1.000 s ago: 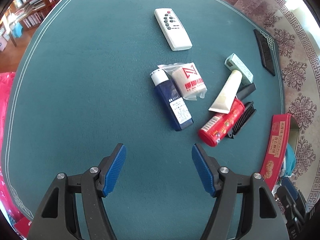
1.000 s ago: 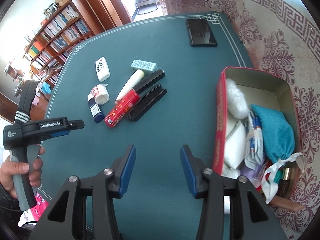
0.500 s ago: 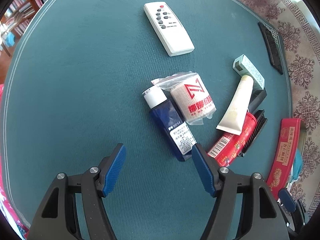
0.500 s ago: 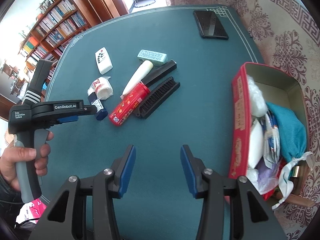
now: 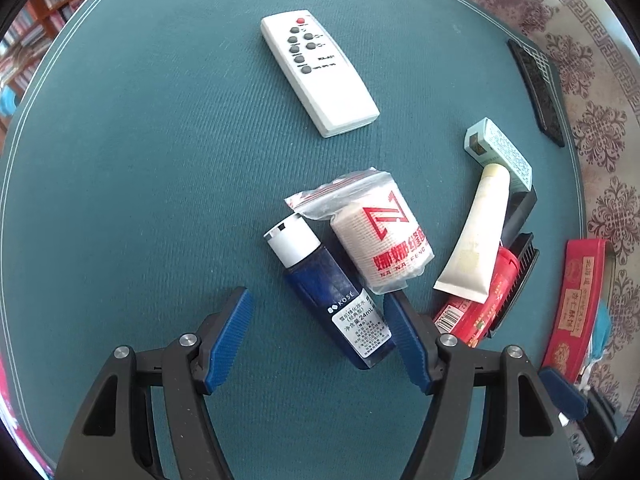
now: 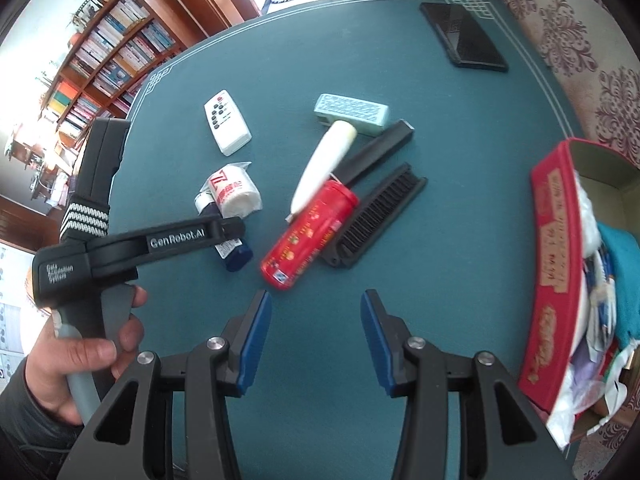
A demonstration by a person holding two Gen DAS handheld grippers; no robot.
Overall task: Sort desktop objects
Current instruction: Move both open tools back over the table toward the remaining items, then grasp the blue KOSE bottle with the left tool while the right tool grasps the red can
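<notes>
My left gripper is open, low over the green table, its jaws straddling the lower end of a dark blue bottle with a white cap. A bagged white bandage roll leans against the bottle. A cream tube, red canister, black comb and mint box lie to the right. A white remote lies farther off. My right gripper is open and empty, just short of the red canister. The left gripper's body covers part of the blue bottle.
A red tin box holding bags and cloth stands at the table's right edge. A black flat case lies at the far right corner. Bookshelves stand beyond the table on the left. A hand grips the left tool.
My left gripper has moved forward and down until its open jaws flank the blue bottle. My right gripper has shifted left, towards the red canister, still open.
</notes>
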